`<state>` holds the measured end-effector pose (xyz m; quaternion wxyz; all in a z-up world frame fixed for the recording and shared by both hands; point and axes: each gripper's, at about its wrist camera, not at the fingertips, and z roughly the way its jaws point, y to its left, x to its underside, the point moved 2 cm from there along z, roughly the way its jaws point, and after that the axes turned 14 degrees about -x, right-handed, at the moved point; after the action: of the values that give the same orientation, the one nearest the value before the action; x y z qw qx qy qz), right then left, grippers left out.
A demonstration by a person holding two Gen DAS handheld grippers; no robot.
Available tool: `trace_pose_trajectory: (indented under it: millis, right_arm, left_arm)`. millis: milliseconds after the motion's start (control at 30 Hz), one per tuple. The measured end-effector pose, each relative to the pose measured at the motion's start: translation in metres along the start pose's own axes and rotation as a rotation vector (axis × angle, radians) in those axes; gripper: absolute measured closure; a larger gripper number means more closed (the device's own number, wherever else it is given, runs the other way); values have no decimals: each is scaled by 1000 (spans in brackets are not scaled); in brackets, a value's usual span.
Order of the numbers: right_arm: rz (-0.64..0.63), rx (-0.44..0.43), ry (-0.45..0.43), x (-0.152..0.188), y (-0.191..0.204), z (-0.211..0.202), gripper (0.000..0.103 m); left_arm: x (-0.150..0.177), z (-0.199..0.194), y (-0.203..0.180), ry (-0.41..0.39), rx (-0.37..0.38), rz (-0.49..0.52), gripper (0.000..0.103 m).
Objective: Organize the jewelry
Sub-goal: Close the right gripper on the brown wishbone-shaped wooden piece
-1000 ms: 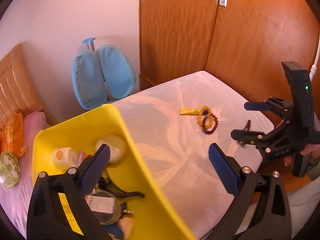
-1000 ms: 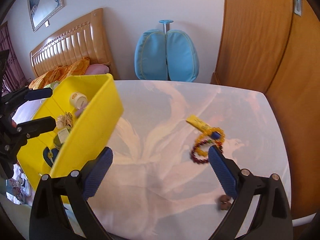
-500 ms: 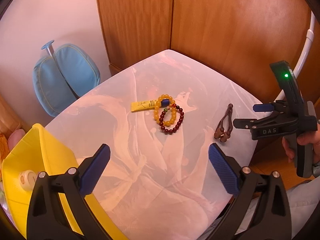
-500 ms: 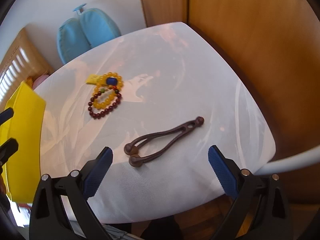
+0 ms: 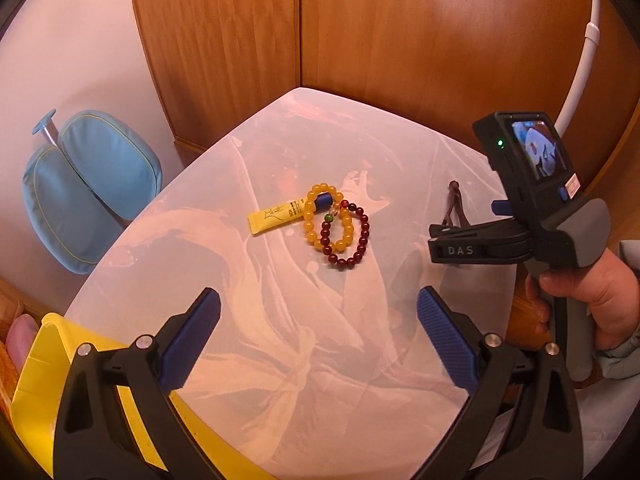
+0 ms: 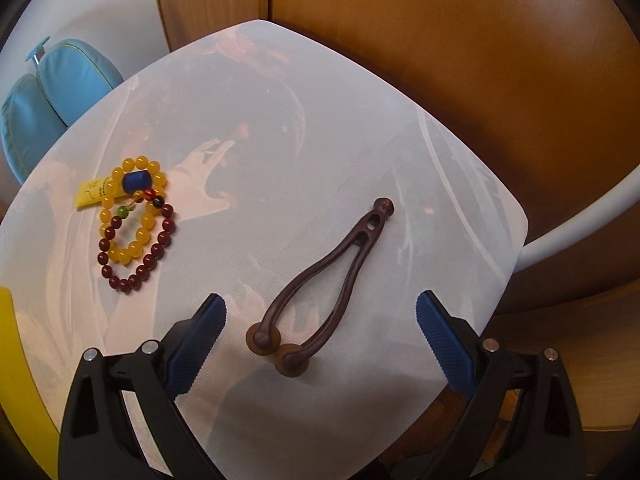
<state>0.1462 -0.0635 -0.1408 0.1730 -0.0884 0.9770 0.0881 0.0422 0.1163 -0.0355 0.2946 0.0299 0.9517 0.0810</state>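
Observation:
A yellow bead bracelet [image 5: 329, 216] and a dark red bead bracelet [image 5: 352, 240] lie overlapped on the white table [image 5: 280, 340], beside a small yellow tube [image 5: 276, 214]. They also show in the right wrist view: yellow bracelet [image 6: 134, 208], red bracelet [image 6: 136, 252]. A brown forked wooden tool [image 6: 320, 284] lies just ahead of my right gripper [image 6: 320, 332], which is open and empty. My left gripper [image 5: 318, 332] is open and empty, short of the bracelets. The right gripper's body [image 5: 480, 244] shows at the right of the left wrist view, over the wooden tool [image 5: 454, 204].
A yellow bin [image 5: 44, 380] stands at the table's left edge. A blue chair [image 5: 88, 188] stands beyond the table. Wooden wardrobe doors [image 5: 400, 40] close off the far side. A white pipe [image 6: 580, 220] curves at the right.
Both grippers have swung right, away from the yellow bin, toward the bracelets and the wooden tool. The right gripper has come closer to the wooden tool. Both stay open.

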Motion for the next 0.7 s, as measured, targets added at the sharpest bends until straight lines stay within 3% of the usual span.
trace_pose_trajectory:
  millis: [67, 133, 267, 500, 700]
  right_arm:
    - [16, -22, 23, 0, -1, 6, 50]
    - [41, -42, 31, 2, -4, 9, 52]
    - [48, -102, 15, 2, -11, 2, 67]
    - [-101, -302, -77, 0, 2, -41, 69]
    - [-230, -453, -59, -5, 23, -61, 69]
  left_arm:
    - [-1, 0, 1, -3, 9, 0, 7]
    - [-2, -2, 1, -7, 16, 3, 7]
    - [-3, -2, -1, -3, 9, 8, 7]
    - [-2, -8, 1, 10, -23, -44, 7]
    - [5, -21, 11, 34, -72, -132, 7]
